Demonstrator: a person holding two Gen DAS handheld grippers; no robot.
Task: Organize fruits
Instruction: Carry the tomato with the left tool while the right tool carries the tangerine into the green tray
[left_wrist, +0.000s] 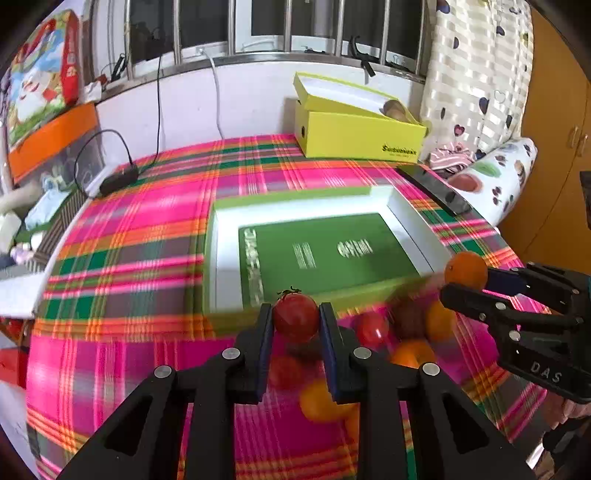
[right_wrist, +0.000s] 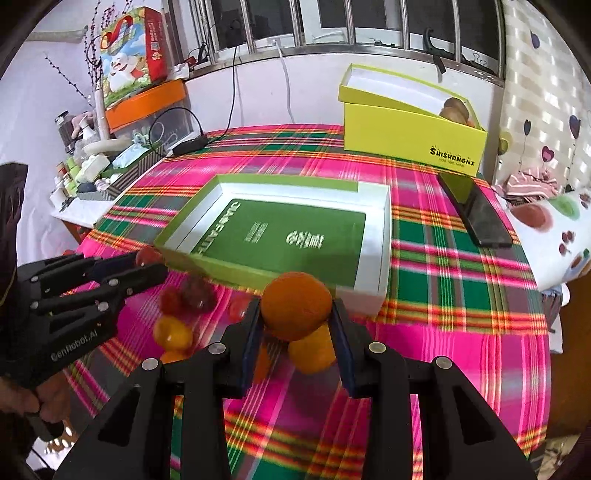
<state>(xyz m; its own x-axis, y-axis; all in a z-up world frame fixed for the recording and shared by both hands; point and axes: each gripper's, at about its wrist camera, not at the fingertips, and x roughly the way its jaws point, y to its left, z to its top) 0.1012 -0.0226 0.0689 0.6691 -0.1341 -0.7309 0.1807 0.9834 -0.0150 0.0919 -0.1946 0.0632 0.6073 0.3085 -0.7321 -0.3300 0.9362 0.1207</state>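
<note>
Left claw (left_wrist: 296, 319) pinches glossy red tomato (left_wrist: 295, 316) (stem on); right claw (right_wrist: 297, 317) grips orange (right_wrist: 296, 305).

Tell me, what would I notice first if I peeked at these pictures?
Probably the bright pink, green and orange checked tablecloth covering the whole table. Next, the left gripper pinching a red tomato and the right gripper pinching an orange, both just in front of the flat green-and-white box in the middle. More fruit sits in a blurry pile beneath them.
</note>
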